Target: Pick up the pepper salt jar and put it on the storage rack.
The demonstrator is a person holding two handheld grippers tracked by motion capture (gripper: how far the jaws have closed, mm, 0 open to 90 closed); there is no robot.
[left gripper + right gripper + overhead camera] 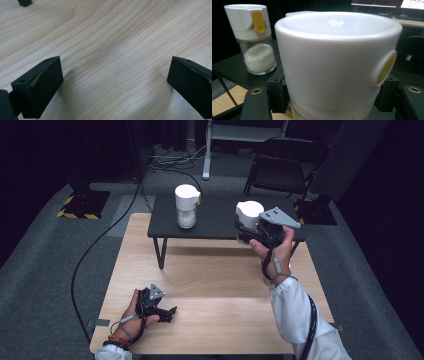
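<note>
High view, right gripper (246, 231) at two o'clock clamped round white-capped shaker (248, 213) over black shelf (165, 220) edge, left gripper (169, 312) at seven o'clock, left gripper view, jaws wide apart, nothing between, wooden table (112, 45), right gripper view, shaker dead centre between jaws, second shaker (254, 37) at ten o'clock.

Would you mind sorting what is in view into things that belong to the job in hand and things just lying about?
In the job:
- held dispenser, clamped in the right gripper
- second dispenser, on the black shelf

Lying about:
- left gripper, open, low over the wooden table
- folding chair
- floor cables
</note>
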